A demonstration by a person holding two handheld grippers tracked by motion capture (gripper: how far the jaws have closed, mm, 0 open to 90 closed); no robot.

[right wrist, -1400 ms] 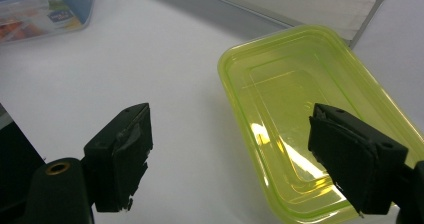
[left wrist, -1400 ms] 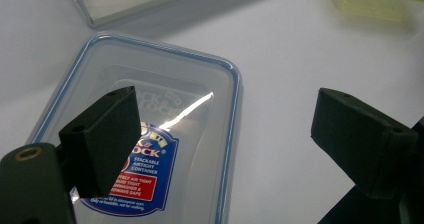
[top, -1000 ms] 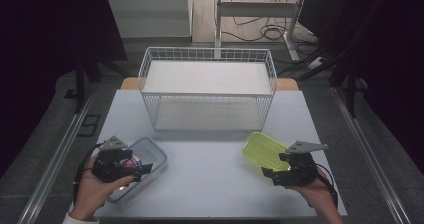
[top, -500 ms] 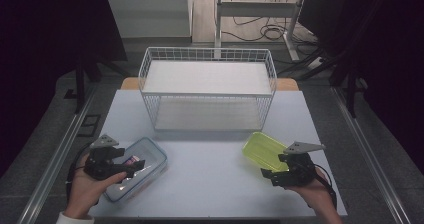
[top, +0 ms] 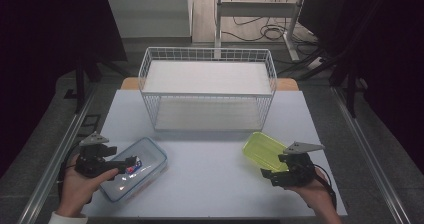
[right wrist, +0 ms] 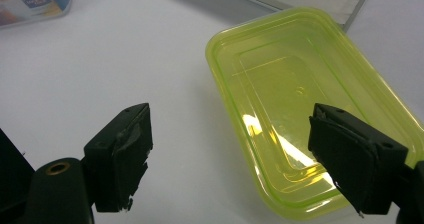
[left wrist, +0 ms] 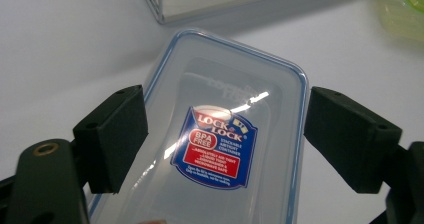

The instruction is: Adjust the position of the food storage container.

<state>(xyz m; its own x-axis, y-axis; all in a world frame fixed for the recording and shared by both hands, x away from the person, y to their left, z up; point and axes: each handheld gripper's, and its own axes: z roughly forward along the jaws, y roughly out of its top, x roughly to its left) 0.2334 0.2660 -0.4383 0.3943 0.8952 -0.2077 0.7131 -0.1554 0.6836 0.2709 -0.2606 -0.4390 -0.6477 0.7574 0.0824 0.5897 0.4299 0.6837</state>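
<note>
A clear lidded container (top: 147, 160) with a blue rim and a red and blue label lies at the table's near left. My left gripper (top: 131, 163) hovers over its near end. In the left gripper view the container (left wrist: 225, 79) lies between the two pads (left wrist: 112, 136), which have just been closing and stand apart from its sides. A yellow-green container (top: 262, 149) lies open at the near right. My right gripper (top: 267, 174) stands open at its near corner, and the right gripper view has one jaw over the tub (right wrist: 300, 99) and the other over bare table.
A white wire basket (top: 207, 93) stands across the back middle of the white table (top: 210, 189). Metal rails run along both table sides. A hand holds each gripper at the near edge.
My left gripper has drawn back to the left along the clear container. The right gripper and the yellow-green container have stayed put.
</note>
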